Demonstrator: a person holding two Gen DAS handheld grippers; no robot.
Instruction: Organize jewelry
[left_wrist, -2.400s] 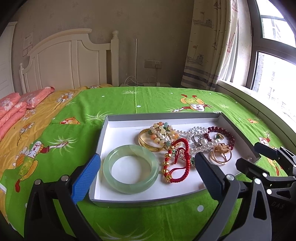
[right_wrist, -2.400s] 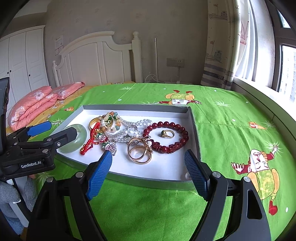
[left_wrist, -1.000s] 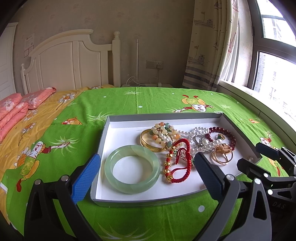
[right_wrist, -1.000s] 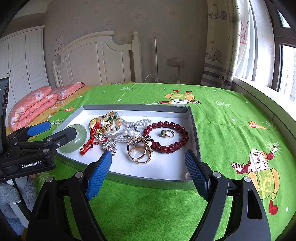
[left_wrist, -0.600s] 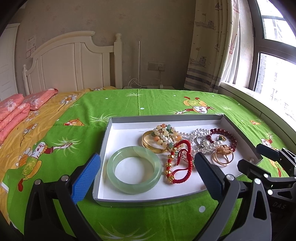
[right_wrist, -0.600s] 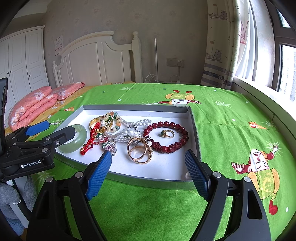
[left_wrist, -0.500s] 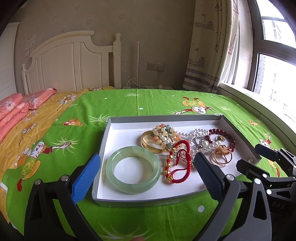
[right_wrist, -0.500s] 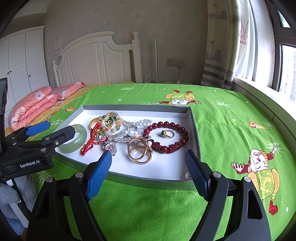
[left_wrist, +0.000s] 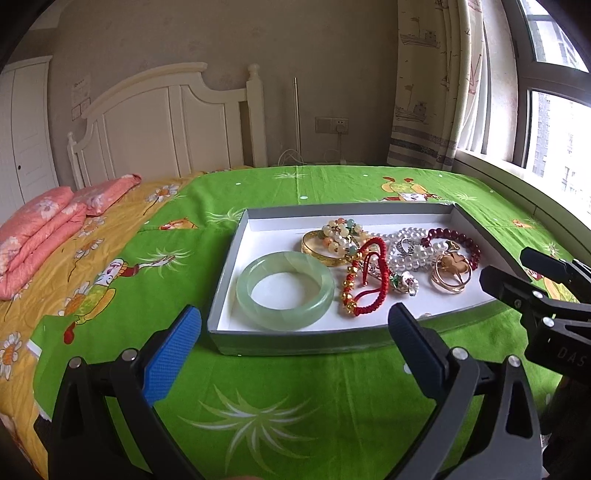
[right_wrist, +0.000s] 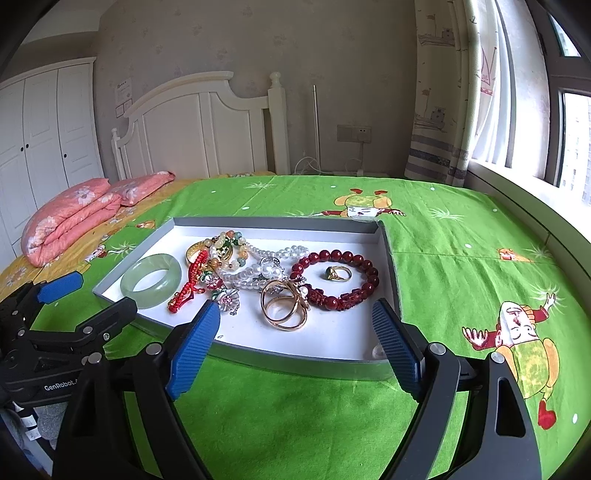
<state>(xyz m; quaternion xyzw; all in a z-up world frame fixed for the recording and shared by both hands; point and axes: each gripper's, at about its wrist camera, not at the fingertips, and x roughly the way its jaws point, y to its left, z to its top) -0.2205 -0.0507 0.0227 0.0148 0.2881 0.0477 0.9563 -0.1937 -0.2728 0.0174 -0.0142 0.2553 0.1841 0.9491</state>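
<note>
A grey tray (left_wrist: 295, 345) (right_wrist: 295, 363) with a white floor lies on the green bedspread. It holds a jade bangle (left_wrist: 284, 320) (right_wrist: 155, 300), a red cord bracelet (left_wrist: 364, 308) (right_wrist: 188, 291), a gold bangle (left_wrist: 317, 252), pearl strands (left_wrist: 417, 254) (right_wrist: 255, 273), a dark red bead bracelet (right_wrist: 334, 254), gold rings (right_wrist: 288, 326) and a small gold ring (right_wrist: 338, 273). My left gripper (left_wrist: 292, 312) stands open just short of the tray's near left wall. My right gripper (right_wrist: 295, 305) hovers at the near right wall, jaws opening, nothing between them.
Pink folded quilts (right_wrist: 70, 218) lie at the far left of the bed near the white headboard (right_wrist: 199, 129). A window ledge (left_wrist: 517, 188) and curtain run along the right. Green bedspread (right_wrist: 461, 258) stretches right of the tray.
The left gripper has drawn back and swung left, so the tray sits further right and higher in its view. The right gripper's view is almost the same.
</note>
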